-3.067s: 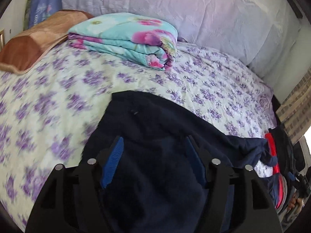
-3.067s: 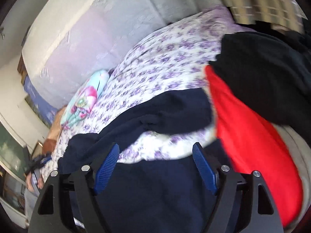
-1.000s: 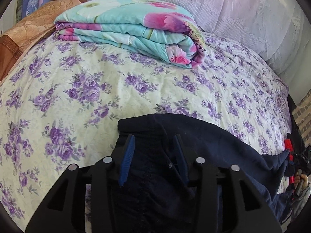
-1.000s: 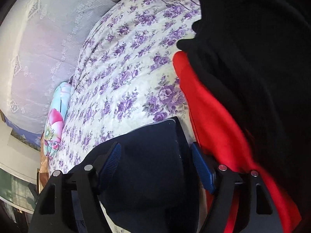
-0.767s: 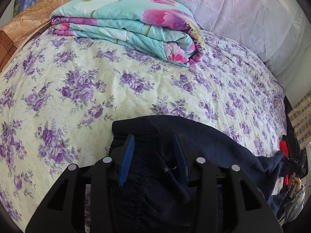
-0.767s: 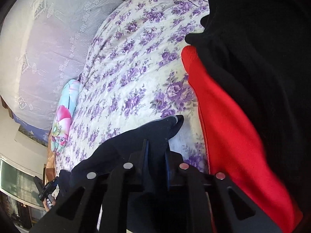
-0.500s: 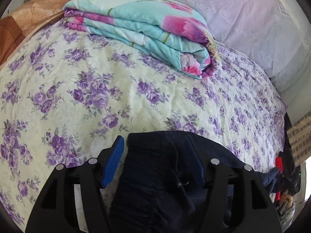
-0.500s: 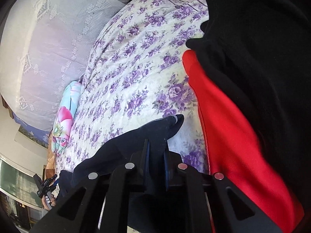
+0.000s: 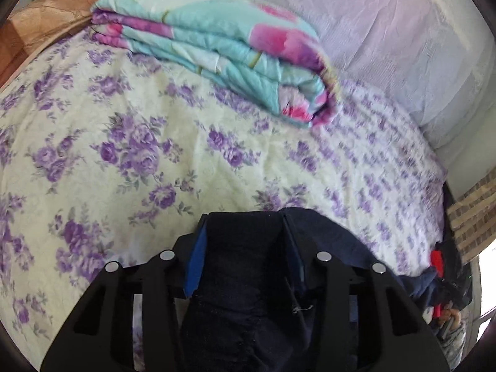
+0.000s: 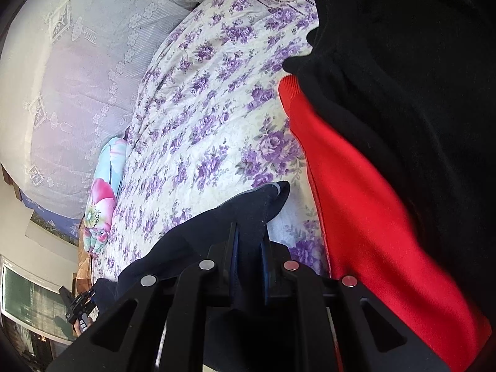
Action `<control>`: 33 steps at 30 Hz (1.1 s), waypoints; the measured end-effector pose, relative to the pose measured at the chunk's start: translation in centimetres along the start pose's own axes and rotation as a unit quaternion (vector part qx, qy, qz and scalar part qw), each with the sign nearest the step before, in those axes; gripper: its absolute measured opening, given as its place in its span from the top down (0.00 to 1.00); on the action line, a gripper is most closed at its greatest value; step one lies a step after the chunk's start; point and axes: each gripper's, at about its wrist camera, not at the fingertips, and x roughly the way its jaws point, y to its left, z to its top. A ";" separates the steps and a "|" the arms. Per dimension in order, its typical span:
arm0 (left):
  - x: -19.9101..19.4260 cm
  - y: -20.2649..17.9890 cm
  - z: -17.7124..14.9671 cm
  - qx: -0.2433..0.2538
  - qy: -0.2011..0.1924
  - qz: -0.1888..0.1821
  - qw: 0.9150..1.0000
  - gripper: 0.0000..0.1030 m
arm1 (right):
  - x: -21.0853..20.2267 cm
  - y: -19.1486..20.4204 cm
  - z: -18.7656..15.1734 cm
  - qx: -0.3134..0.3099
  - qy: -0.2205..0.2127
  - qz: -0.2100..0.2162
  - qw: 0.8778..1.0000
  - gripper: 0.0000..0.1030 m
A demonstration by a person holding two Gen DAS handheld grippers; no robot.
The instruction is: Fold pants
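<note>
The dark navy pants [image 9: 334, 241] lie stretched across the purple-flowered bedspread [image 9: 130, 142]. My left gripper [image 9: 245, 220] has the waistband end bunched between its blue pads [image 9: 193, 263]. Its jaws are closing, and the cloth fills the gap from pad to pad. In the right wrist view the leg of the pants [image 10: 201, 235] runs back to the left. My right gripper [image 10: 249, 229] is shut tight on it just behind the cuff [image 10: 274, 192], which sticks out past the fingertips.
A folded teal and pink quilt [image 9: 217, 40] lies beyond the left gripper, with a brown pillow [image 9: 40, 31] at the far left. A red garment [image 10: 356, 201] and a black garment [image 10: 403, 62] are piled right of the cuff. A pale lace-covered headboard [image 9: 387, 31] backs the bed.
The right gripper went from open around the leg end to shut on it. The left gripper opened wide over the waistband, shifted slightly, and has narrowed on it again.
</note>
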 end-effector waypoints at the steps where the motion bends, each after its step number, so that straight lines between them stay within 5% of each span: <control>1: -1.1 0.0 0.0 -0.006 -0.017 -0.010 1.000 0.57 | -0.3 0.3 0.1 -0.001 -0.006 0.000 1.000 0.88; 11: -7.0 -0.5 4.5 -0.050 -0.092 -0.003 0.994 0.57 | -0.5 7.9 6.3 -0.073 -0.058 0.011 0.996 0.90; 20: 1.5 1.7 6.1 -0.096 -0.067 0.079 0.990 0.57 | 10.8 7.4 11.5 -0.051 -0.003 -0.057 0.997 0.89; 22: 2.8 2.9 5.9 -0.117 -0.062 0.078 0.988 0.57 | 12.5 5.7 11.8 -0.027 0.030 -0.084 0.996 0.75; 23: 3.2 3.3 5.7 -0.126 -0.058 0.074 0.988 0.57 | 12.2 4.8 12.0 -0.011 0.031 -0.080 0.996 0.57; 24: 3.4 3.8 5.6 -0.134 -0.054 0.069 0.987 0.57 | 11.6 4.2 11.9 0.001 0.024 -0.064 0.998 0.54; 28: 3.0 4.1 5.3 -0.123 -0.054 0.053 0.990 0.56 | 7.5 3.0 11.1 0.009 0.021 -0.001 1.000 0.54; 33: 2.4 4.7 4.4 -0.131 -0.041 0.043 0.990 0.51 | 3.6 3.5 7.5 -0.043 0.027 -0.035 0.998 0.51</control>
